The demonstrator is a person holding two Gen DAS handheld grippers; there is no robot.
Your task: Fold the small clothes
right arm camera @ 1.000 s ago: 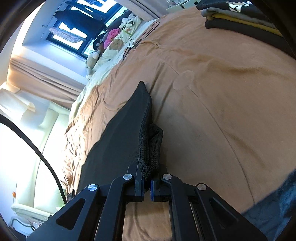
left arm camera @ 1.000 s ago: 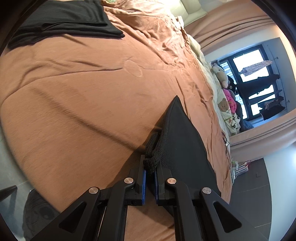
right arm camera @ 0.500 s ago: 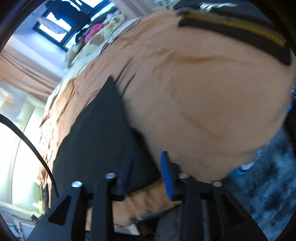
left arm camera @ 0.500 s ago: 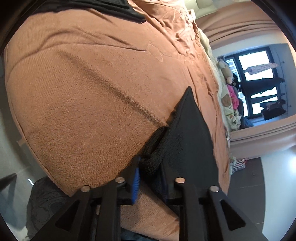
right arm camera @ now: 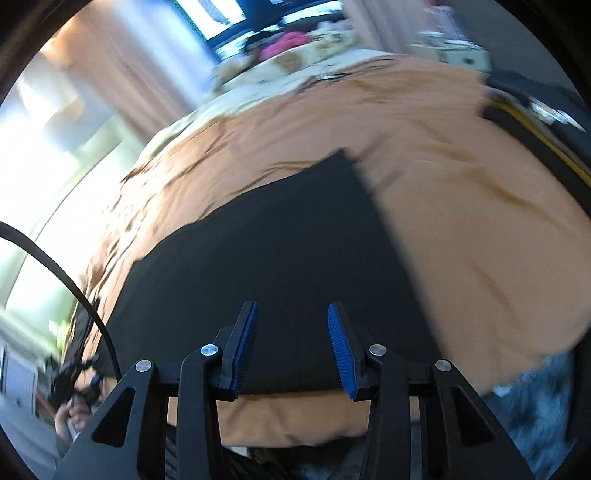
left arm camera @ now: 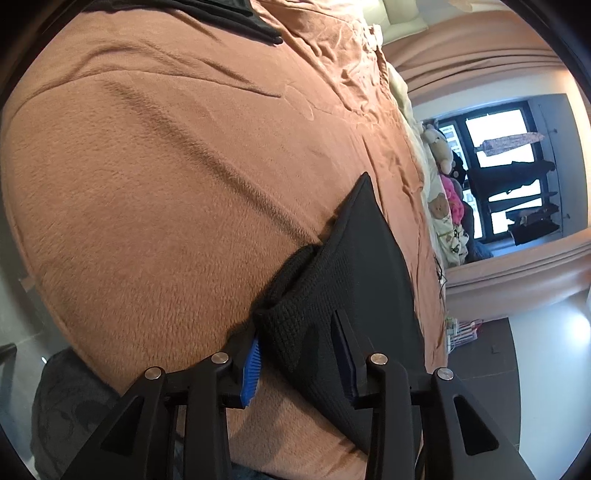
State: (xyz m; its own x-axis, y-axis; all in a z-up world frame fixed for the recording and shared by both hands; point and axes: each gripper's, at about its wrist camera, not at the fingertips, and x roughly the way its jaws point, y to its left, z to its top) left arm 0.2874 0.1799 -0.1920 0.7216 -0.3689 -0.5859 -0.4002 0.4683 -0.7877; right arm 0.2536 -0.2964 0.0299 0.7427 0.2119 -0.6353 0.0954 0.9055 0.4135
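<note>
A black knit garment (left arm camera: 369,266) lies flat on the brown blanket (left arm camera: 166,184), folded into a long strip. My left gripper (left arm camera: 299,354) is low at the garment's near corner. Its jaws are opening, and the bunched corner sits loosely between the blue pads (left arm camera: 251,365) without being pressed. In the blurred right wrist view the same garment (right arm camera: 280,258) spreads out below my right gripper (right arm camera: 291,343), which stands open above its near edge with nothing between the fingers.
A stack of folded dark clothes (right arm camera: 535,122) sits at the bed's far right; another black folded piece (left arm camera: 229,14) lies at the far end. Soft toys (left arm camera: 443,184) line the window side. A grey rug (left arm camera: 66,406) lies below the bed edge.
Both grippers were shut on the garment's corners and have let go. The right gripper has pulled back, risen and rolled. The left gripper sank slightly as its jaws spread.
</note>
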